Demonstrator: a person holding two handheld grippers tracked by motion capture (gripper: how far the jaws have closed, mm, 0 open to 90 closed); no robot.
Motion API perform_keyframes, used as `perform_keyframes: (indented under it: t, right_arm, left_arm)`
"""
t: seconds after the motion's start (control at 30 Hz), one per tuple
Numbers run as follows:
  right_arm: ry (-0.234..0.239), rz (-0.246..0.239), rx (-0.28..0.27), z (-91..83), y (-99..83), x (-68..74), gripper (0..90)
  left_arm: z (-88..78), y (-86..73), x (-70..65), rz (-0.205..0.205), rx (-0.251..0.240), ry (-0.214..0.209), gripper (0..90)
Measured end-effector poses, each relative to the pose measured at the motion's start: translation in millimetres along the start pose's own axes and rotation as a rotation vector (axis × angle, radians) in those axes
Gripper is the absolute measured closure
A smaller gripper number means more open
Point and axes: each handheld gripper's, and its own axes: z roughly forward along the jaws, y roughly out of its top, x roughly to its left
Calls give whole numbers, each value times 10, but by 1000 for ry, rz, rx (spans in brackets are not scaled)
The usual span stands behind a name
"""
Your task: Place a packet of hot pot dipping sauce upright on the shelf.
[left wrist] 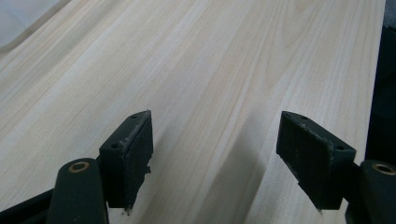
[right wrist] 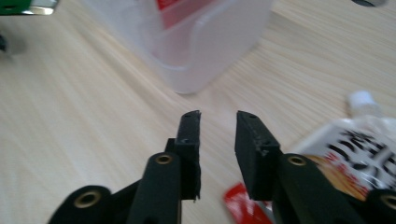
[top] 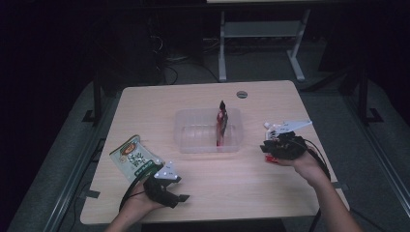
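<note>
A clear plastic container (top: 186, 140) stands mid-table with a red packet (top: 222, 123) upright inside it. A green-and-white snack bag (top: 134, 157) lies at the left, just behind my left gripper (top: 180, 198). In the left gripper view that gripper (left wrist: 215, 158) is wide open over bare wood. My right gripper (top: 266, 147) sits right of the container and points toward it. In its own view the right gripper (right wrist: 218, 154) shows a narrow gap with nothing between the pads. A white capped pouch (right wrist: 359, 144) and a small red packet (right wrist: 243, 205) lie beside and under it.
The container's corner (right wrist: 210, 56) is close ahead of the right jaws. The table's wooden top (top: 227, 179) is bare between the two hands. A round grey grommet (top: 241, 94) sits near the far edge. Dark floor and a table frame lie beyond.
</note>
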Motion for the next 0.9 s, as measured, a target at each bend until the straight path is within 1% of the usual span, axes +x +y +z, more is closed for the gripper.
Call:
perform_keyframes:
  t: [0.03,0.07,0.1,0.13,0.17,0.2,0.27,0.37,0.4,0.43,0.47,0.53,0.6,0.7,0.8,0.87,0.9]
  right_arm:
    - [-10,12,6,-7,-12,-35,798]
    - [-21,11,7,-7,-26,-82,815]
    - [-31,26,13,-8,-41,-124,851]
    - [-39,39,12,-8,-57,-166,883]
    - [-52,38,14,-10,-74,-211,898]
    - [-70,41,18,-17,-93,-256,900]
    - [-85,43,26,-28,-119,-314,900]
    - [-105,55,36,-40,-164,-396,900]
    - [-109,59,40,-35,-178,-418,900]
    - [-110,65,51,-28,-194,-435,900]
    - [-115,72,61,-16,-209,-452,900]
    - [-110,79,76,14,-240,-494,900]
    - [-116,83,96,43,-266,-532,900]
    - [-118,89,113,67,-287,-565,900]
    - [-124,83,131,106,-314,-583,900]
    - [-122,81,142,154,-342,-593,900]
    - [-116,87,143,160,-349,-598,900]
  left_arm:
    - [5,2,-3,-2,-1,0,268]
    - [7,4,-4,-1,0,0,268]
    - [3,6,3,9,10,0,268]
    - [8,5,-3,2,3,0,268]
    - [9,4,-3,2,4,0,268]
    - [11,1,-3,2,2,-1,268]
    - [6,-1,6,12,11,-1,268]
    - [8,0,6,11,10,2,268]
    - [14,0,0,3,4,0,268]
    - [13,2,-2,5,10,2,268]
    - [10,2,3,15,20,3,268]
    - [15,2,-1,14,20,2,269]
    - [15,2,0,19,22,3,268]
    - [17,1,-1,16,23,5,269]
    - [23,-3,1,12,24,5,269]
    - [30,-5,3,11,28,6,269]
    - [33,-4,3,11,30,6,269]
